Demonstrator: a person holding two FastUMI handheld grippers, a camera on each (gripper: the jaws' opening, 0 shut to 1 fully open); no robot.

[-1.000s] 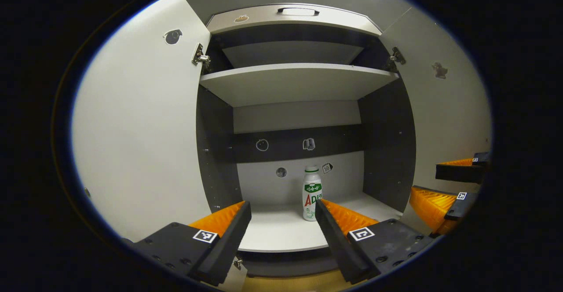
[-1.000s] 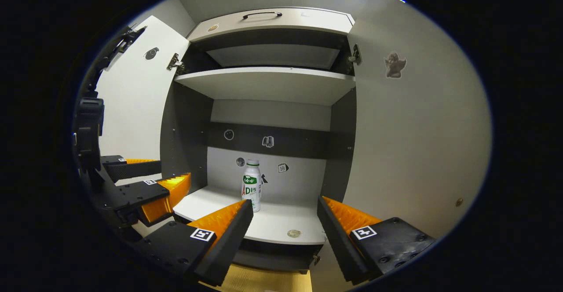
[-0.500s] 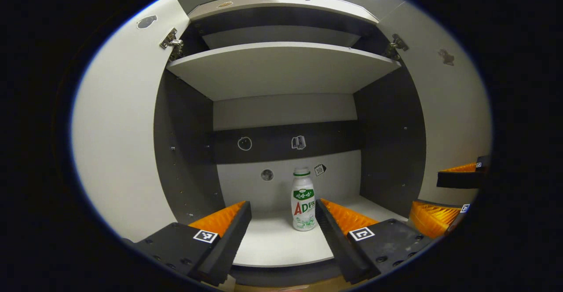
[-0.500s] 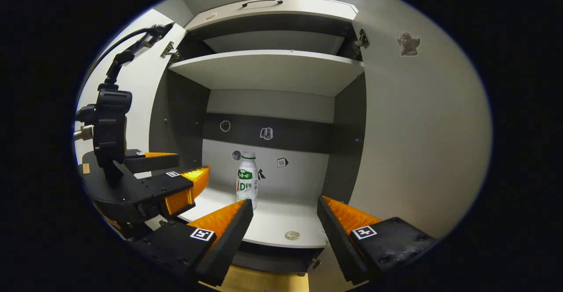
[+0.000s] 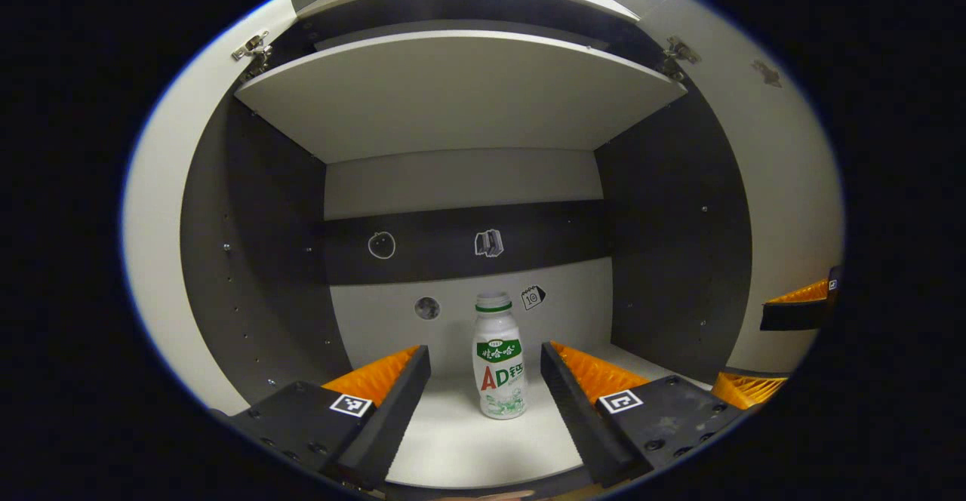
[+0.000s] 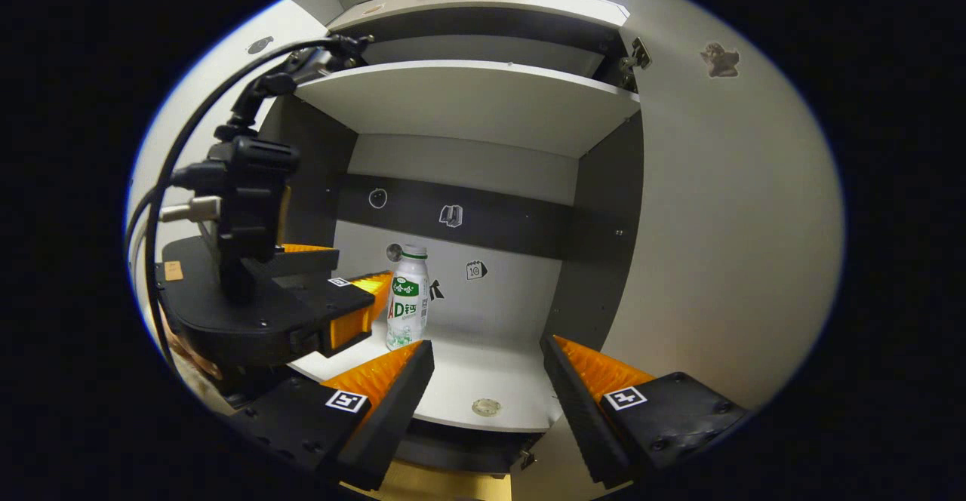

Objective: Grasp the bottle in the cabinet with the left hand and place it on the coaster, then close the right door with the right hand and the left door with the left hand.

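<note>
A white bottle (image 5: 499, 369) with a green and red label stands upright on the cabinet's lower shelf (image 5: 460, 441), near the back wall. My left gripper (image 5: 484, 350) is open, and the bottle stands just ahead of its orange fingers, in line with the gap. In the right gripper view the left gripper (image 6: 362, 268) reaches into the cabinet from the left, its tips beside the bottle (image 6: 407, 301). My right gripper (image 6: 487, 346) is open with nothing between its fingers, in front of the shelf's edge. A small round disc (image 6: 486, 407) lies at the shelf's front.
Both cabinet doors stand wide open: the left door (image 5: 151, 259) and the right door (image 6: 717, 222). An upper shelf (image 5: 460, 93) hangs over the bottle's bay. Dark side walls (image 5: 672, 244) close the bay in. The right gripper (image 5: 743, 350) shows beside the right door.
My left gripper has moved forward into the cabinet, and the bottle now lines up with the gap between its fingers. The right gripper has edged a little closer to the shelf.
</note>
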